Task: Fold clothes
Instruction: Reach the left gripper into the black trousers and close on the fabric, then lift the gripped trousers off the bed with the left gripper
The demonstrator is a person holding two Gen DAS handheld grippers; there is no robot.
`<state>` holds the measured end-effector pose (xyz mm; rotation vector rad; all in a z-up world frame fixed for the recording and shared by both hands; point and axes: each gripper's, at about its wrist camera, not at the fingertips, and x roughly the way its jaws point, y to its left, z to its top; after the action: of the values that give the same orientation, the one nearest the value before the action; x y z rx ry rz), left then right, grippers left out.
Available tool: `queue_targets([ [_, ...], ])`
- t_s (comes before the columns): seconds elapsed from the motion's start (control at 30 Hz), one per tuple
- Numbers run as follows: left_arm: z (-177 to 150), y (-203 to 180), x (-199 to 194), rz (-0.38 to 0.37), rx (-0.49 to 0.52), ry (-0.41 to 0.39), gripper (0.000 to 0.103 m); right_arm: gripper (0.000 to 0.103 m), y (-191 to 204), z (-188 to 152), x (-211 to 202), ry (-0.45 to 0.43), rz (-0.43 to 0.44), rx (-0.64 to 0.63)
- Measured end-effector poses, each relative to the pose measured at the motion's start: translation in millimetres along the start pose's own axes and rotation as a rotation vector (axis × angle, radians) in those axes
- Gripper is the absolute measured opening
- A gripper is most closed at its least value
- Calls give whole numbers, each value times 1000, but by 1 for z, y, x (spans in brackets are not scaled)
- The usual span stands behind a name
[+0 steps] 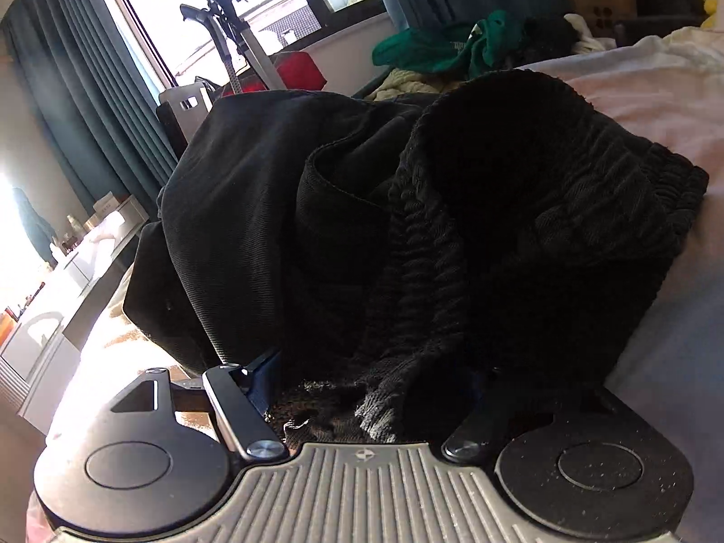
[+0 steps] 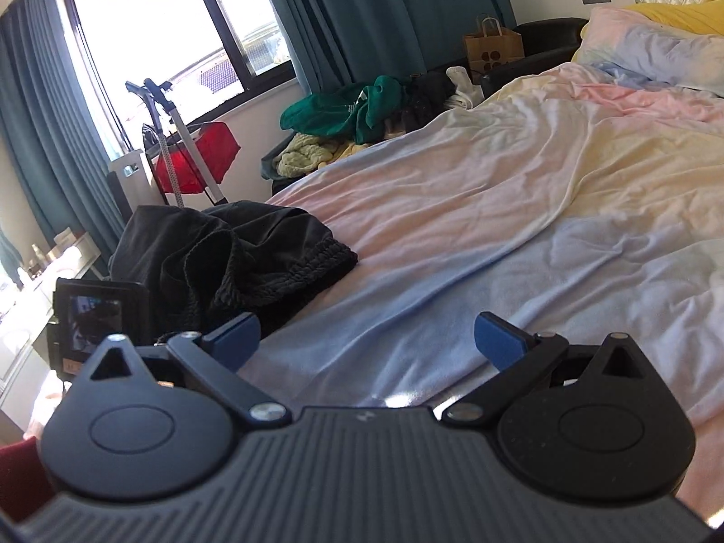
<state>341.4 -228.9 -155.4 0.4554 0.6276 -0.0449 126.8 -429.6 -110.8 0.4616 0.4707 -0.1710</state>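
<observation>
Left gripper (image 1: pixel 375 389) pushed into the black garment (image 1: pixel 407 226), knit hem bunched between its jaws; grip or mere contact cannot be told. Right gripper (image 2: pixel 366 339) spread wide, holding nothing, above the pastel bedsheet (image 2: pixel 497 208). Black garment (image 2: pixel 226 253) heaped at the bed's edge, left of the right gripper. Green clothes (image 2: pixel 344 108) piled farther off, under the window (image 2: pixel 172 31).

Black clothes (image 1: pixel 407 235) drape over the left claw (image 1: pixel 380 389), hiding its right finger, so whether its pads press the fabric cannot be told. The bed (image 2: pixel 497 226) runs past the picture's right edge.
</observation>
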Motion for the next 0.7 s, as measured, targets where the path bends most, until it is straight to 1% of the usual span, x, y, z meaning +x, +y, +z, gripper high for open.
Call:
queue_targets([
  [0.03,0,4,-1,-8,-23,-10,48,103,1,-2,3,5,10,-4],
  [0.07,1,8,-4,7,-35,-27,24,103,3,-4,6,8,22,-7],
  [0.1,1,14,-9,20,-53,-53,16,103,5,-5,8,7,31,-13],
  [0.13,0,24,-15,-3,-99,-77,14,103,8,-6,9,6,39,-18],
  [0.2,-5,53,-30,-91,-236,-115,14,103,13,-9,11,3,52,-31],
  [0.27,-14,73,-46,-138,-330,-145,14,103,16,-12,11,-11,61,-41],
  [0.33,-23,92,-67,-166,-377,-192,13,103,18,-15,10,-23,60,-35],
  [0.43,-33,120,-100,-183,-454,-235,13,103,23,-17,7,-44,65,-40],
  [0.53,-45,152,-143,-199,-495,-273,12,103,31,-18,1,-76,72,-67],
  [0.6,-55,174,-171,-208,-516,-295,12,103,37,-19,-4,-84,93,-91],
  [0.7,-80,218,-208,-211,-549,-302,12,103,50,-23,-13,-86,130,-140],
])
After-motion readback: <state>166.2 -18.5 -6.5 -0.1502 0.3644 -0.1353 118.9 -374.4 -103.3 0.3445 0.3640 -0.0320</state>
